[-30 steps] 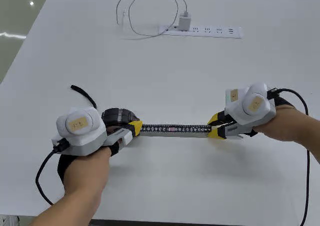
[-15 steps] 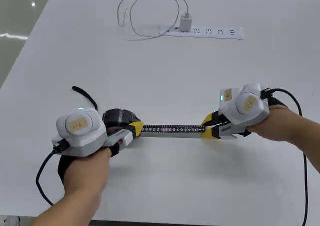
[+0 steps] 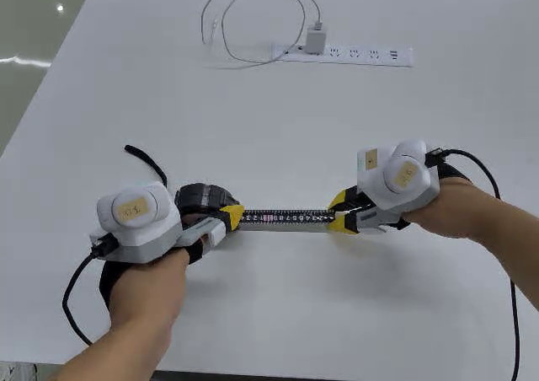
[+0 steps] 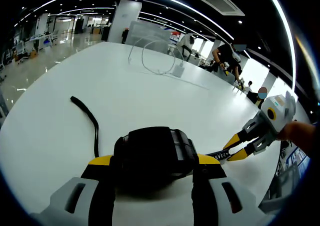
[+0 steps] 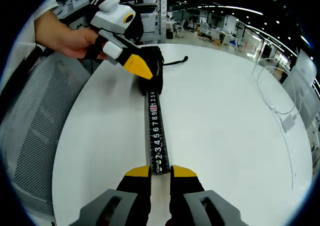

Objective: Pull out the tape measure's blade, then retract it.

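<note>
Workbench (image 3: 278,103), white and broad, spans the head view. Toward 12 o'clock on it lies a power strip (image 3: 354,55) with a charger (image 3: 315,40) plugged in and a white cable (image 3: 253,10) looping beyond.

At 8 o'clock the left gripper (image 3: 221,222) has its 2 jaws clamped on either side of the tape measure (image 3: 200,199), a black case resting on the bench. At 3 o'clock the right gripper (image 3: 339,213) has its jaws drawn narrow, pinching the free end of the blade (image 3: 286,218).

That blade runs straight and flat just above the bench from the case to the right gripper, its numerals 1 to 9 readable in the right gripper view. A thin black strap (image 3: 145,162) trails from the case toward 10 o'clock.
</note>
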